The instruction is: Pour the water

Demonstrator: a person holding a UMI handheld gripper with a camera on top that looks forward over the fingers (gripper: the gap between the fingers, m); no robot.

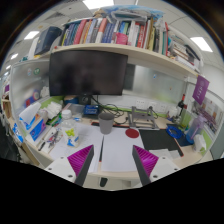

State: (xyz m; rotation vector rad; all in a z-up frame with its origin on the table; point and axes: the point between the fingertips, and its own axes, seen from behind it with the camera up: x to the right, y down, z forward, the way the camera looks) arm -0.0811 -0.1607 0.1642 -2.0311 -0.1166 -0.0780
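- A grey cup (106, 122) stands on the white desk (115, 150), beyond the fingers and roughly centred between them.
- The gripper (113, 164) is spread wide, its purple pads (82, 160) holding nothing.
- Behind the cup a dark monitor (88, 72) sits under a crowded bookshelf (110, 35).

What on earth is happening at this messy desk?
A hand-held tool with two pink-padded fingers is pointed at a cluttered white desk. Its fingers are open and hold nothing. Beyond them stands a grey cylindrical cup, not yet touched, in front of a dark computer monitor. A shelf of books runs above. Nothing is being poured at this moment; the tool is some way short of the cup.
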